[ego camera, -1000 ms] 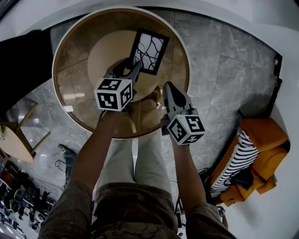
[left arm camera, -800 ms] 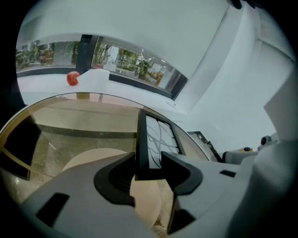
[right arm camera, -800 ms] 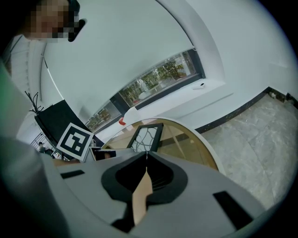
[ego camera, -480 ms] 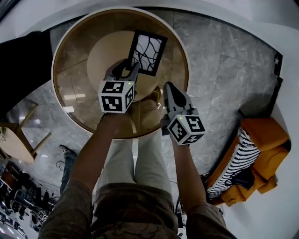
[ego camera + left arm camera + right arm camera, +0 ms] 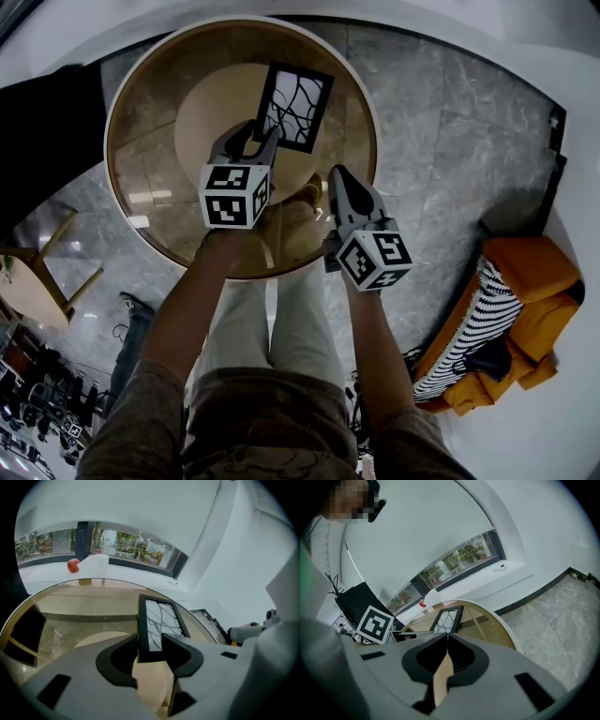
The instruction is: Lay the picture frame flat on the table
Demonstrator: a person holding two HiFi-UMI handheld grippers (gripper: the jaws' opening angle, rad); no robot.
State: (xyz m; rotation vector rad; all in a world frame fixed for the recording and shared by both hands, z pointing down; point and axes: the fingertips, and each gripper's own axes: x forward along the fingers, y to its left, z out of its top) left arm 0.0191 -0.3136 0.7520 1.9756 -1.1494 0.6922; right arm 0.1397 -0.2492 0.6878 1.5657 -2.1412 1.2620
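A black picture frame (image 5: 298, 105) with a white, black-lined print stands on the round glass table (image 5: 127, 103), right of its centre. My left gripper (image 5: 255, 139) is at the frame's near lower corner. In the left gripper view the frame (image 5: 159, 620) stands on edge between the jaws, which are shut on its bottom corner (image 5: 149, 641). My right gripper (image 5: 336, 176) hovers over the table's near right rim, shut and empty. In the right gripper view its jaws (image 5: 447, 637) meet, with the frame (image 5: 446, 619) beyond them.
A beige round base (image 5: 211, 103) shows through the glass top. An orange sofa with a striped cushion (image 5: 506, 309) stands on the marble floor at the right. A small wooden table (image 5: 28, 281) is at the left. A red object (image 5: 73, 565) sits on the far window ledge.
My left gripper has shifted slightly right and closer to the frame. The frame and my right gripper have hardly moved.
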